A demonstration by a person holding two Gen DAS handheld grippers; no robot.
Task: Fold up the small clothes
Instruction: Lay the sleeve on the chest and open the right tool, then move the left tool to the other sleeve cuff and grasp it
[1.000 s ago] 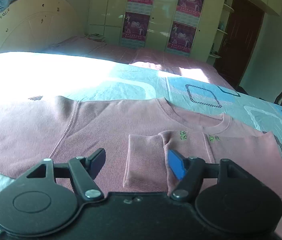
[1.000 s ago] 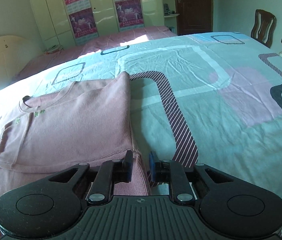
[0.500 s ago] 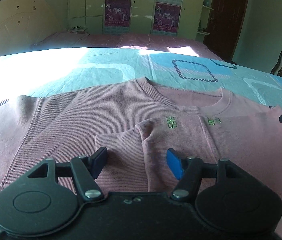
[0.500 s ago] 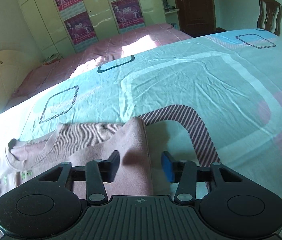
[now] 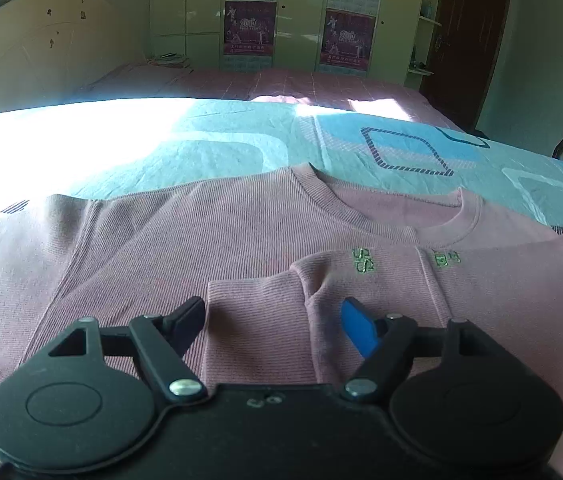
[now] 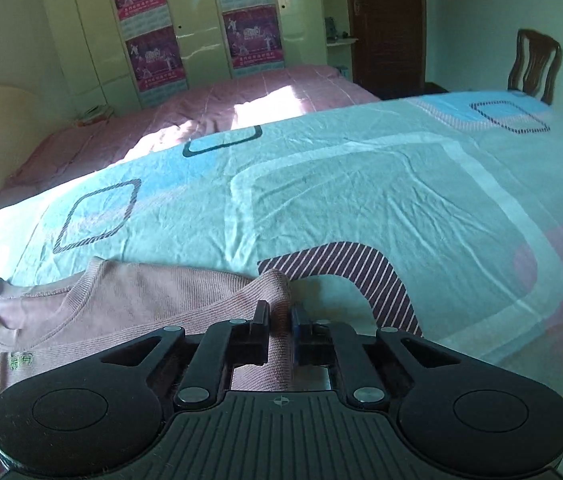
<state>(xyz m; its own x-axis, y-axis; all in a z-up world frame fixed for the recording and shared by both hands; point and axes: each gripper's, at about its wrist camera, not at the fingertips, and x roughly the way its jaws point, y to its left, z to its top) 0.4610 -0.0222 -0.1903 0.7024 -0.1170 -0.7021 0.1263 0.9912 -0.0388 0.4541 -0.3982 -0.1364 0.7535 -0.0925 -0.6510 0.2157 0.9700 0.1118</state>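
Left wrist view: the bed (image 5: 209, 148) with its blue patterned sheet fills the frame, and the pink sweater (image 5: 185, 240) lies spread across its near side, neckline toward the far side, one sleeve (image 5: 257, 320) already folded in over the chest. I judge I am midway through the fold: one side is in, and the right edge is now being taken up to bring it across.

In the right wrist view my right gripper (image 6: 279, 316) is clenched on the sweater's right shoulder edge, where a ridge of fabric is bunched up between its jaws. My left gripper (image 5: 271, 320) hangs just over the folded sleeve cuff with its jaws wide and opening. The cuff lies between them, but nothing is pinched.

Next, I think, the left must settle on cloth to steady or match the grip. Then both should lift evenly, so the folded sleeve does not slide out.
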